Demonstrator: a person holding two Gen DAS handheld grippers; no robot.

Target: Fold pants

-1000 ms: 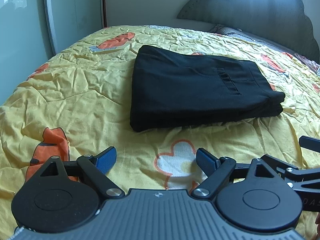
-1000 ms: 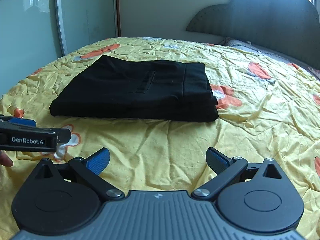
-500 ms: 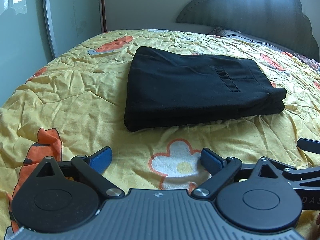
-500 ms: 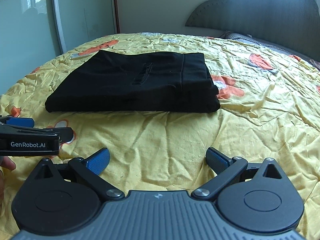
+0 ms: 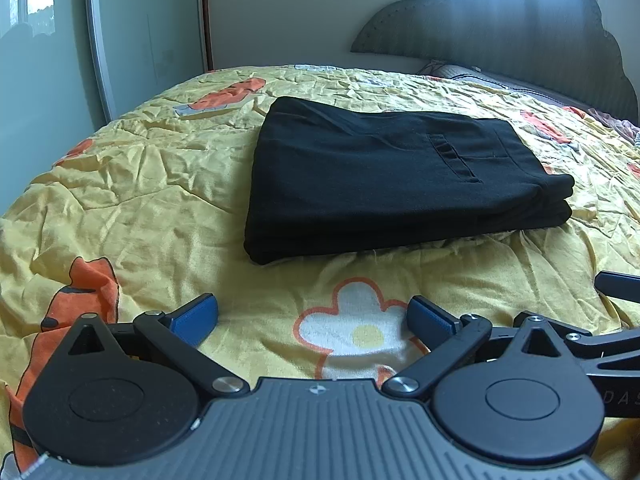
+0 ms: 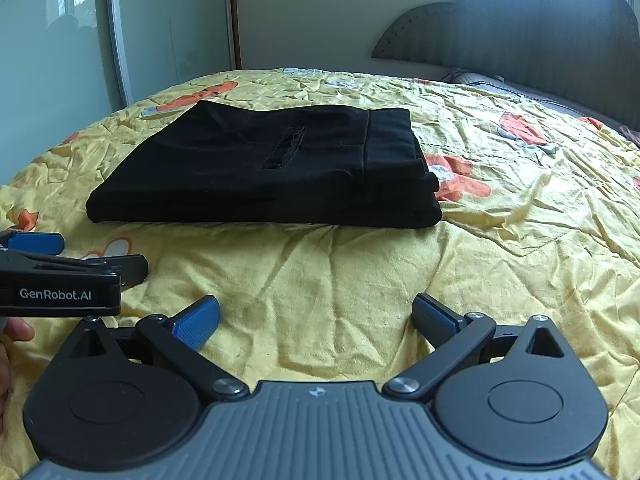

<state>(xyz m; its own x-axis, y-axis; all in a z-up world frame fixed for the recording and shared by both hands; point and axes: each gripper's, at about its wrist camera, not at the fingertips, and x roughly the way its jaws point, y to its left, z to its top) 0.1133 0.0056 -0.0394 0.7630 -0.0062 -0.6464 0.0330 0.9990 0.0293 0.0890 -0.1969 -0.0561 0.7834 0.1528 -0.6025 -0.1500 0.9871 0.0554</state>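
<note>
The black pants (image 5: 384, 176) lie folded into a flat rectangular stack on the yellow bedspread, pocket side up; they also show in the right wrist view (image 6: 272, 168). My left gripper (image 5: 314, 318) is open and empty, low over the bedspread, short of the stack's near edge. My right gripper (image 6: 316, 318) is open and empty, also short of the stack. The left gripper's body shows at the left edge of the right wrist view (image 6: 60, 280).
The yellow bedspread (image 5: 140, 200) with orange and white flower prints is wrinkled all over. A dark padded headboard (image 5: 520, 28) and a pillow (image 5: 460, 74) stand at the far right. A glass wardrobe door (image 5: 52, 60) runs along the left side.
Both grippers have tilted and drawn back slightly, so the pants sit a little lower and farther in view. The pants have not moved. Both grippers stayed open.
</note>
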